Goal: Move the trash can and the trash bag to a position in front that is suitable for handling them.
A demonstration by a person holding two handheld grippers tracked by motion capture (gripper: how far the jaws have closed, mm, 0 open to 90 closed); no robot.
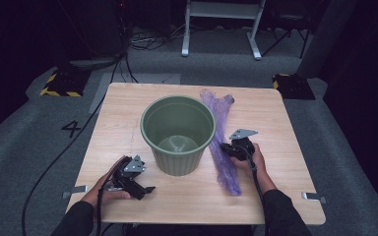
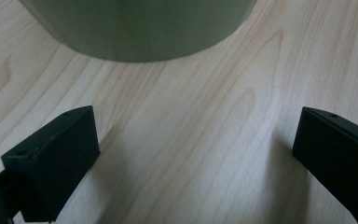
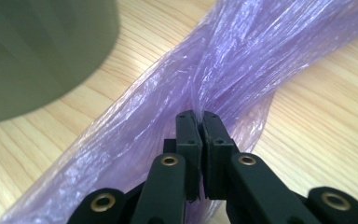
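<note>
A wooden table (image 1: 275,123) carries a green bucket (image 1: 177,135) standing upright at its middle. Just right of the bucket lies a long purple plastic bag (image 1: 221,137), stretched from far to near. The right gripper (image 1: 225,147) pinches a fold of the bag at its middle, jaws pressed together. The left gripper (image 1: 147,189) rests near-left of the bucket, jaws spread wide over bare wood.

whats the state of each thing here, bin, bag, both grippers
bin: upright on the table, empty, no liner
bag: purple plastic, bunched long, lying beside the bin
right gripper: jaws shut, pinching a fold of the bag
left gripper: jaws wide open, holding nothing, low over the table
</note>
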